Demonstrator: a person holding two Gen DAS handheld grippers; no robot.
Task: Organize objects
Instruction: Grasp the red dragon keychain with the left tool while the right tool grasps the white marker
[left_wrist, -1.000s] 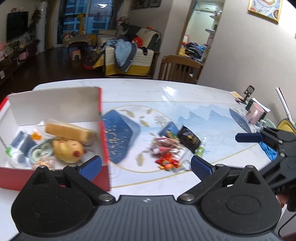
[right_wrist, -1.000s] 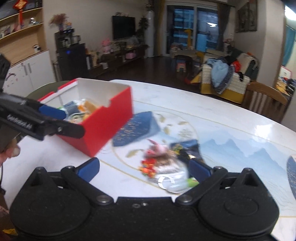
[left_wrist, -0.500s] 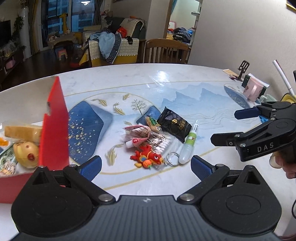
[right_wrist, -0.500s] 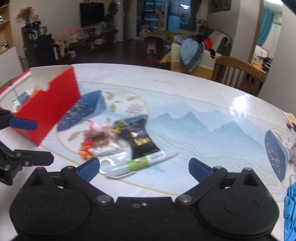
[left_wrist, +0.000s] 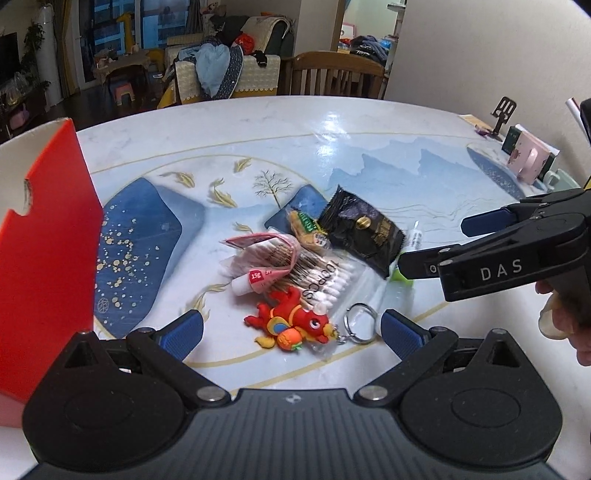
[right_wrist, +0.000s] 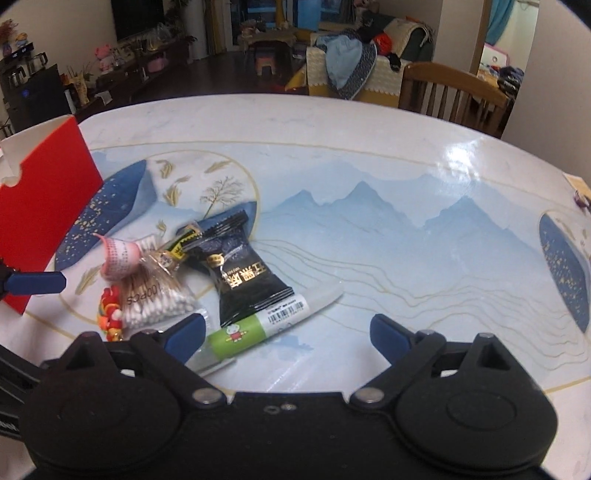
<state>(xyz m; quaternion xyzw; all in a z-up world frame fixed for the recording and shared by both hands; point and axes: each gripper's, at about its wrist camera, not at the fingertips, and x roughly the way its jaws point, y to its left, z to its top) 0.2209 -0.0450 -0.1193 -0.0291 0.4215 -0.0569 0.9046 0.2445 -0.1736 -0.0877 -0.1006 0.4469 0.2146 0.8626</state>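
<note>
A pile of small items lies mid-table: a red dragon keychain, a bag of cotton swabs, a pink tube, a black snack packet and a green-labelled tube. A red box stands at the left. My left gripper is open and empty, just in front of the keychain. My right gripper is open and empty, low over the green tube; it also shows in the left wrist view.
A pink case and a phone stand sit at the table's far right by the wall. A wooden chair stands behind the table. The box also shows in the right wrist view.
Both grippers have swung right, away from the red box, and come in closer to the pile. Both stay open and empty.
</note>
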